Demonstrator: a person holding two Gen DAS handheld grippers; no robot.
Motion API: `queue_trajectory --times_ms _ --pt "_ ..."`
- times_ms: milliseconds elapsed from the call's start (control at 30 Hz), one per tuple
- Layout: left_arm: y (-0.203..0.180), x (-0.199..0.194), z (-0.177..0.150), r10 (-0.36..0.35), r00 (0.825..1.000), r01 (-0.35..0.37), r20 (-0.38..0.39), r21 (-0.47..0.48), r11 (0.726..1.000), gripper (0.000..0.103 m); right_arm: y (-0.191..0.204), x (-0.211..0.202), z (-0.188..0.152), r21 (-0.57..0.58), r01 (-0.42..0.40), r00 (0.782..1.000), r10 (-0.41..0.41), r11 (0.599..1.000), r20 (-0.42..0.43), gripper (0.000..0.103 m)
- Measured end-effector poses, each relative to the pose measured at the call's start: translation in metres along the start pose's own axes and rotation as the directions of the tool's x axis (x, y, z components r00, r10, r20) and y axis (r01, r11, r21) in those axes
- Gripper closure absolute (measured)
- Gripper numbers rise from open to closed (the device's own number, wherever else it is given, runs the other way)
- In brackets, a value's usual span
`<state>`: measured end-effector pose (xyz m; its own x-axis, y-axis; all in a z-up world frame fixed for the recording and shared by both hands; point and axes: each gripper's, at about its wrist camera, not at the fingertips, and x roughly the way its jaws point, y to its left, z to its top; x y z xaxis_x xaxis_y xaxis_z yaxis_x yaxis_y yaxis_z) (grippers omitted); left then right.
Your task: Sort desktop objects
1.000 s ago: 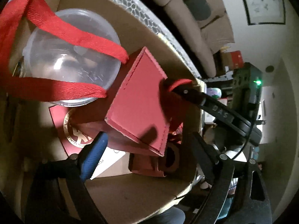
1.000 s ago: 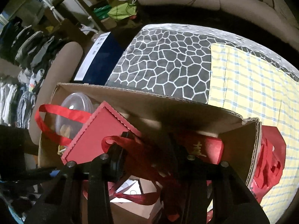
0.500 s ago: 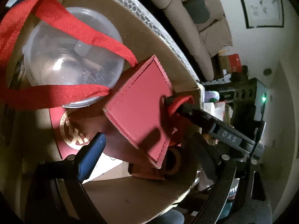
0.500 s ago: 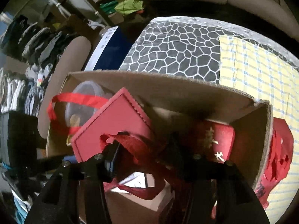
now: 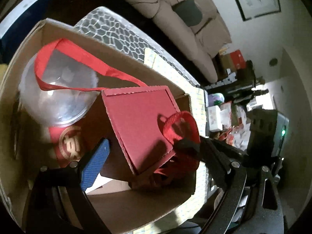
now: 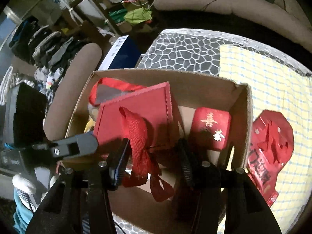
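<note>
An open cardboard box [image 5: 117, 44] [image 6: 165, 72] holds a tilted red gift box [image 5: 140, 120] [image 6: 136, 105], a clear dome lid [image 5: 58, 101] under a red strap [image 5: 87, 58], and a small red case with gold characters [image 6: 211, 126]. My left gripper [image 5: 142, 144] hangs open above the gift box's lower corner, its blue pad [image 5: 95, 165] clear of the box edge. My right gripper [image 6: 153, 144] is open; the gift box's red ribbon handle [image 6: 136, 132] droops between its fingers, resting against the left one only.
A red card with a gold emblem [image 5: 68, 142] lies on the box floor. The box stands on a stone-patterned table [image 6: 181, 48] beside a yellow checked cloth [image 6: 263, 74] carrying a red paper cutout [image 6: 271, 136]. A sofa [image 5: 185, 29] lies beyond.
Both grippers have lifted away from the cardboard box, so more of it shows. The right jaws have spread and the ribbon handle now hangs loose between them.
</note>
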<state>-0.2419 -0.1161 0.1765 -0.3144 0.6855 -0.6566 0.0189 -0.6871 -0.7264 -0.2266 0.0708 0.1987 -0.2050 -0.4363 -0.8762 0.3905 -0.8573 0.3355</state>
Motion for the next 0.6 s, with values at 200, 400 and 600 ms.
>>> queue_trajectory --times_ms 200,400,600 --pt "-0.022 0.007 0.021 0.017 0.999 -0.021 0.036 0.099 0.995 0.011 -0.023 0.002 -0.012 0.082 -0.03 0.999 0.027 0.996 0.04 0.051" --pt "-0.021 0.019 0.033 0.08 0.994 -0.089 0.071 0.134 0.987 0.01 -0.025 0.018 -0.002 0.091 -0.008 0.997 0.001 0.996 0.077 0.051" --pt "0.002 0.033 0.038 0.094 0.994 -0.098 0.049 0.093 0.991 0.01 -0.02 0.031 0.006 0.054 0.03 0.998 -0.033 0.998 0.055 0.051"
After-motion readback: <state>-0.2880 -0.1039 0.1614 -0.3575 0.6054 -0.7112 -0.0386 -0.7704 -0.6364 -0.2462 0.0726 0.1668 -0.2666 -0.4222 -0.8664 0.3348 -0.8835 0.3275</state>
